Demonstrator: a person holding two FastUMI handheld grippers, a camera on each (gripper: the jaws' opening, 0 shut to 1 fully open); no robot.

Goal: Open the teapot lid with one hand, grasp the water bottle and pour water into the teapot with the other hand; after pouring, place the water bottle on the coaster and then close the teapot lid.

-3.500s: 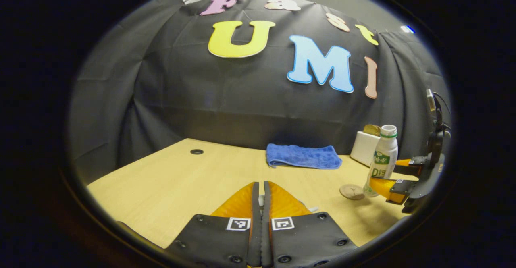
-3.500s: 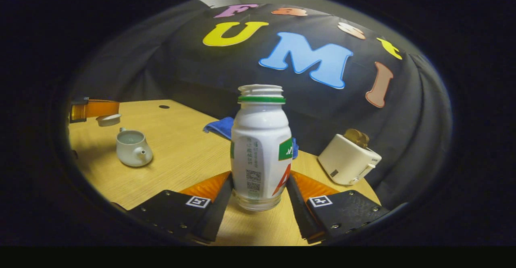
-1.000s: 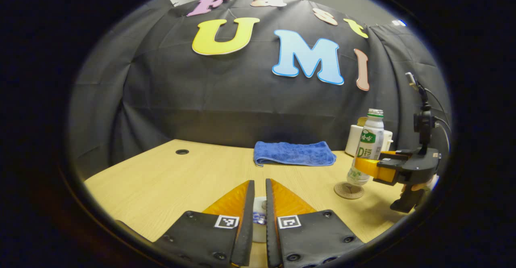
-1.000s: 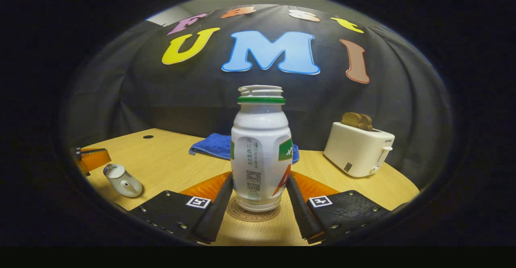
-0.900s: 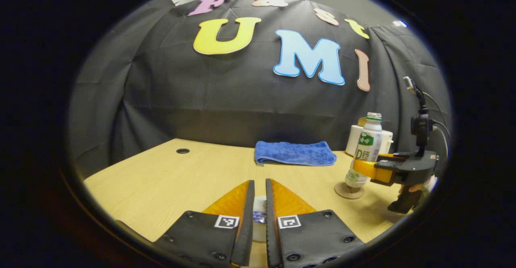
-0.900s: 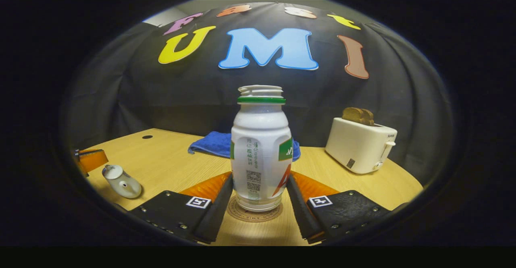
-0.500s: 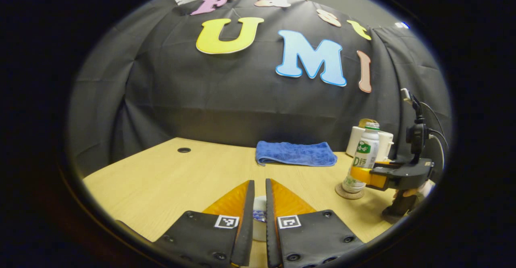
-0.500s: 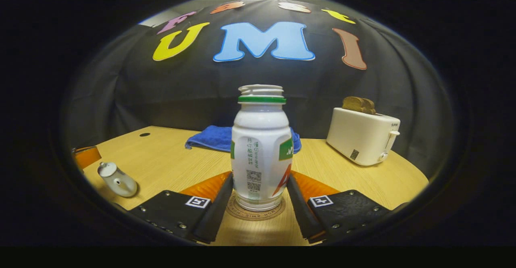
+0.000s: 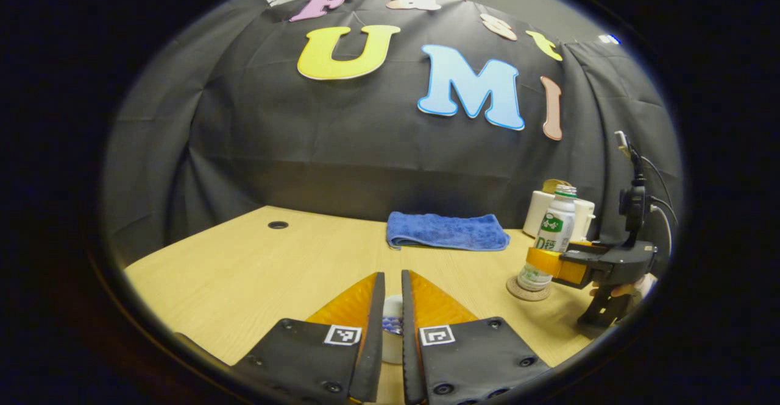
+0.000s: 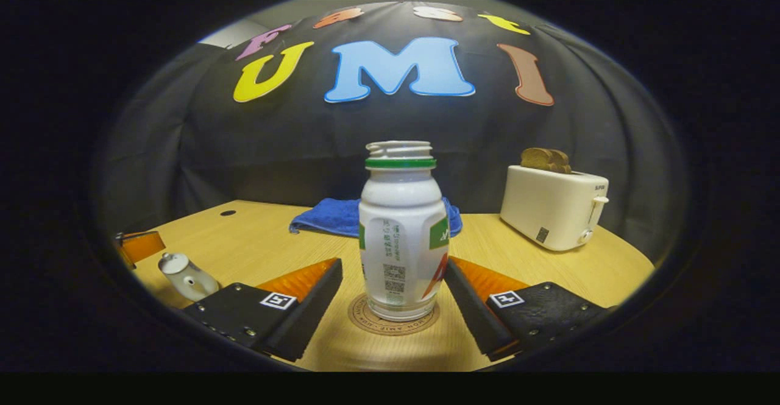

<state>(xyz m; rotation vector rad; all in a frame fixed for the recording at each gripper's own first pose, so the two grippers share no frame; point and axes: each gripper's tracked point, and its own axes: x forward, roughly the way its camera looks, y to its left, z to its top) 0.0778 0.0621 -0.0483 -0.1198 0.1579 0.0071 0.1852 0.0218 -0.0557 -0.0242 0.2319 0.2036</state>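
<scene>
The white water bottle [image 10: 402,240] with a green neck ring stands upright on the round coaster [image 10: 361,315]. My right gripper [image 10: 393,263] is open, one finger on each side of the bottle with a gap on the left. In the left gripper view the bottle [image 9: 551,240], coaster [image 9: 525,292] and right gripper [image 9: 548,265] sit at the far right. The white teapot [image 10: 189,280] has its lid on. My left gripper [image 9: 393,274] stands over it with fingers slightly parted around the lid knob [image 9: 393,324]. The left gripper [image 10: 140,245] appears just beside the teapot.
A folded blue towel [image 9: 448,239] lies at the back of the wooden table [image 9: 244,271]. A white toaster [image 10: 551,207] holding bread stands at the back right, behind the bottle. A cable hole [image 9: 278,225] is at the far left.
My right gripper's fingers have spread off the bottle and drawn back a little, leaving it on the coaster. Since 3.5 s ago the lid went from above the teapot onto it.
</scene>
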